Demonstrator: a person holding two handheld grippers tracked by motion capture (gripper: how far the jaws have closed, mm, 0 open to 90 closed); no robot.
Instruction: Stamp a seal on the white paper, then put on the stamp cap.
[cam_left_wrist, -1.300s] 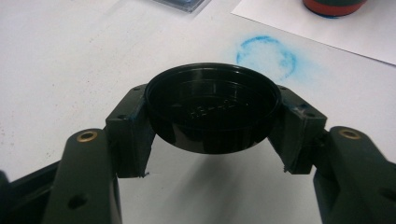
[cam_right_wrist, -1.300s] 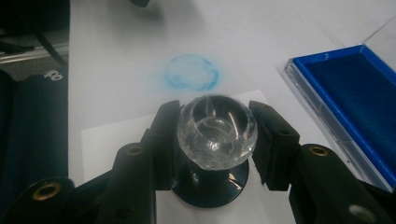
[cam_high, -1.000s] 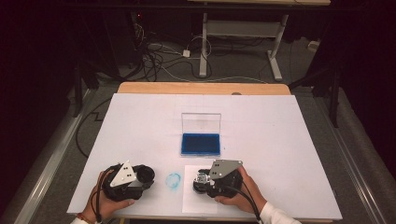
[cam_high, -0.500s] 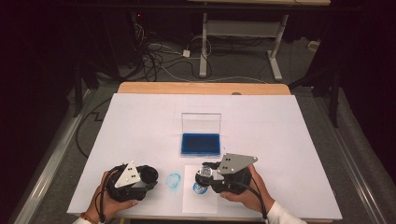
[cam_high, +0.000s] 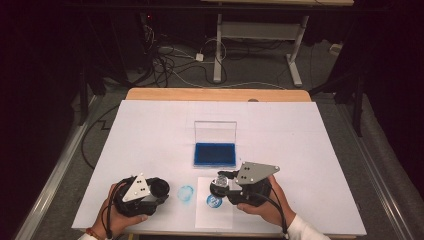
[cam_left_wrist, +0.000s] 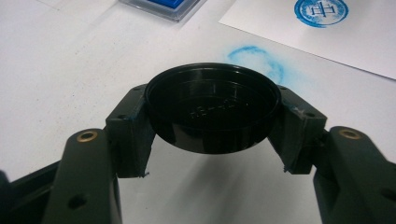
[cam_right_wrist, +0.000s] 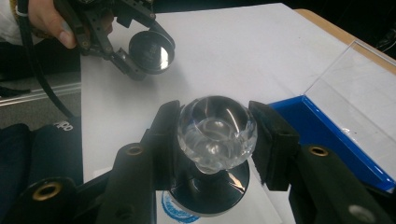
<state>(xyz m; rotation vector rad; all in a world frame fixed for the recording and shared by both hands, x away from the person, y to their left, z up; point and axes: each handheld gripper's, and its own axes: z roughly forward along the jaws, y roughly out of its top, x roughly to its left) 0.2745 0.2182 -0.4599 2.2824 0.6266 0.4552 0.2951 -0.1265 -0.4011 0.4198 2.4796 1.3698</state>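
Over the paper (cam_high: 202, 210), right tool (cam_right_wrist: 217, 135) grips stamp (cam_right_wrist: 215, 128); left tool (cam_left_wrist: 212, 119) clamps cap (cam_left_wrist: 212, 109).

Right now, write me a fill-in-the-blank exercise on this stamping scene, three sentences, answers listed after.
1. The right gripper is shut on the clear knob of the ____.
2. The left gripper holds a round cap whose colour is ____.
3. The ink pad behind the paper sheet holds ink of the colour ____.

Missing words: stamp; black; blue
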